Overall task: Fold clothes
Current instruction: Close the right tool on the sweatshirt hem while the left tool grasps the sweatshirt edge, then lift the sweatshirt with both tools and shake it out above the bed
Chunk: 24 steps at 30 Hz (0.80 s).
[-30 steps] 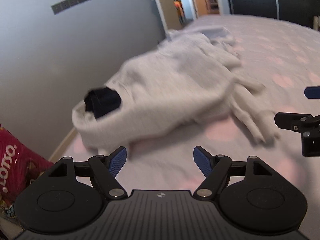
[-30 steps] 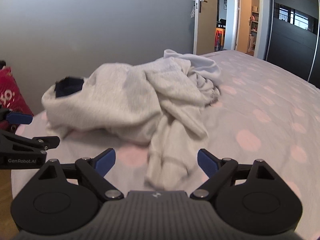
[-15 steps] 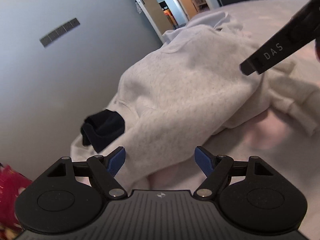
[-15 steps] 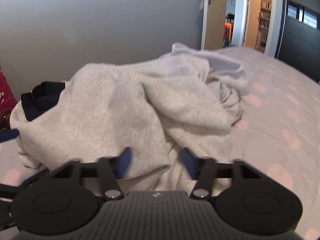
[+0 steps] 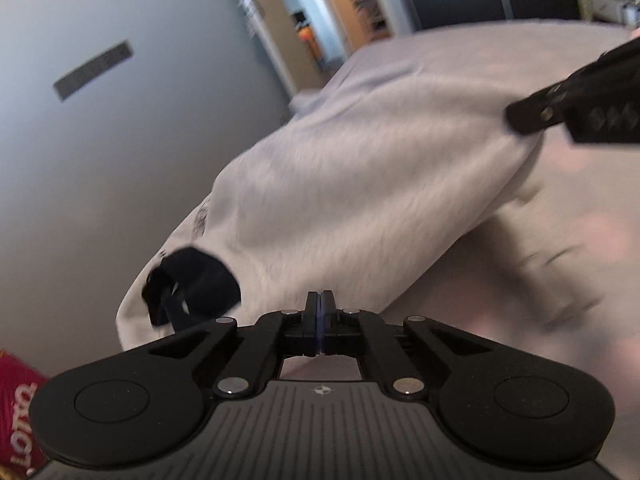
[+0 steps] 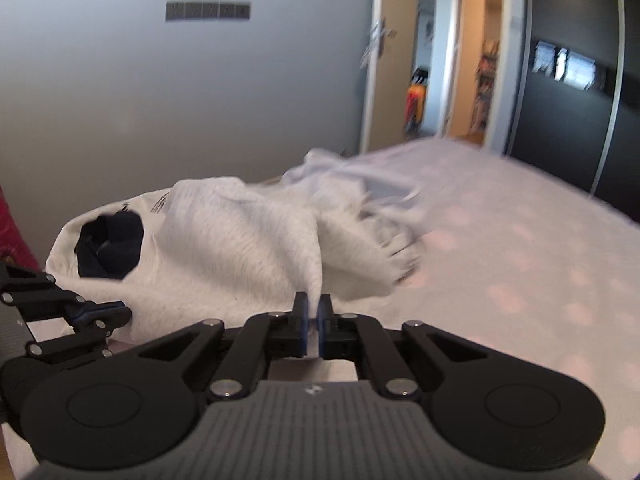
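Observation:
A pale grey sweatshirt [image 5: 360, 184] lies crumpled on the bed, with a dark navy piece [image 5: 196, 280] showing in one opening. My left gripper [image 5: 320, 300] is at the sweatshirt's near edge, its jaws closing to a tight pinch with the hem at their tips. In the right wrist view, my right gripper [image 6: 314, 312] has its jaws closing on a raised fold of the sweatshirt [image 6: 240, 248], with fabric between the blue pads. The left gripper [image 6: 116, 314] shows at the cloth's left edge, below the navy piece [image 6: 110, 248]. The right gripper [image 5: 516, 118] holds the cloth at upper right.
The bed [image 6: 520, 280] has a pale sheet with pink dots that stretches away to the right. A light bluish garment [image 6: 352, 176] is bunched behind the sweatshirt. A red bag [image 5: 16, 400] sits low on the left, by the grey wall [image 6: 160, 100]. An open doorway [image 6: 440, 80] lies beyond.
Both grippers went from wide open to shut at the sweatshirt's near edge. The cloth between them now stands raised off the sheet, and both views have risen and tilted.

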Each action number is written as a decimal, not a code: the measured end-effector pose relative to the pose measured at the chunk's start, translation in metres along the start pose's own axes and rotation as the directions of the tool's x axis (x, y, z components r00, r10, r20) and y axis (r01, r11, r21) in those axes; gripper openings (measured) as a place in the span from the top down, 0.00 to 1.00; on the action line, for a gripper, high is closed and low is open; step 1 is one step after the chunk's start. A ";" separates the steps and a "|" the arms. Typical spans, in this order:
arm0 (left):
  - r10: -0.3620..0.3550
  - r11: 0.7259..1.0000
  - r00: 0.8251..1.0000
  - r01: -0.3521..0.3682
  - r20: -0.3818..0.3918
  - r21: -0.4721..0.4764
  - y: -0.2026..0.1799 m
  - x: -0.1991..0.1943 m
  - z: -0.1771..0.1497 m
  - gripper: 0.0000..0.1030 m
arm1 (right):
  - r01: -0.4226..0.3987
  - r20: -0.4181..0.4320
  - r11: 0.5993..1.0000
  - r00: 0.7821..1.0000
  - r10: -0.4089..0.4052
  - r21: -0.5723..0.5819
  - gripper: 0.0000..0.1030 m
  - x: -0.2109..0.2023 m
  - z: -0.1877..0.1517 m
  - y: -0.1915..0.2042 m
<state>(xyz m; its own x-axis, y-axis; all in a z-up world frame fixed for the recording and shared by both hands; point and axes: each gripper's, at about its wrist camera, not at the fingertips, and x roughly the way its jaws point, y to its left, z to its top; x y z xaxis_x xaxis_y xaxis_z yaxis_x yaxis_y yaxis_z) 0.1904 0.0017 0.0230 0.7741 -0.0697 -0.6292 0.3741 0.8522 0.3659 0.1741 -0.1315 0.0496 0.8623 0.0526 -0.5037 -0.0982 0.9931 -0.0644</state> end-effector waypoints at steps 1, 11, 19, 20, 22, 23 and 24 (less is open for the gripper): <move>-0.023 1.000 1.000 0.023 0.019 -0.001 -0.005 -0.015 0.004 1.00 | 0.024 0.014 1.000 1.000 -0.025 0.008 0.96 -0.016 -0.001 -0.007; -0.285 0.958 0.952 0.285 0.113 0.013 -0.044 -0.135 -0.012 1.00 | 0.340 0.038 0.931 0.937 -0.348 0.129 0.96 -0.188 -0.059 -0.126; -0.437 0.886 0.896 0.413 0.080 0.209 -0.099 -0.162 -0.032 0.95 | 0.579 -0.171 0.788 0.815 -0.553 0.211 0.95 -0.257 -0.131 -0.218; -0.459 0.872 0.886 0.433 0.070 0.229 -0.105 -0.161 -0.030 0.88 | 0.580 -0.202 0.785 0.813 -0.545 0.218 0.94 -0.260 -0.139 -0.222; -0.489 0.848 0.870 0.459 0.058 0.267 -0.119 -0.160 -0.031 0.78 | 0.557 -0.218 0.810 0.827 -0.519 0.186 0.91 -0.261 -0.153 -0.217; -0.498 0.838 0.866 0.465 0.051 0.285 -0.127 -0.160 -0.032 0.73 | 0.551 -0.214 0.819 0.829 -0.516 0.159 0.87 -0.261 -0.158 -0.211; -0.505 0.829 0.862 0.470 0.044 0.304 -0.134 -0.159 -0.033 0.72 | 0.548 -0.206 0.826 0.830 -0.519 0.128 0.86 -0.262 -0.162 -0.203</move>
<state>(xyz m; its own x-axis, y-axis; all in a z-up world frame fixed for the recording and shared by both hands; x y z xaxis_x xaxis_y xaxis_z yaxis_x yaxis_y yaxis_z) 0.0001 -0.0843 0.0517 0.5012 -0.5133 -0.6966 0.8288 0.5162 0.2159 -0.1126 -0.3641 0.0553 0.6643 -0.4930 -0.5618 0.4552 0.8630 -0.2192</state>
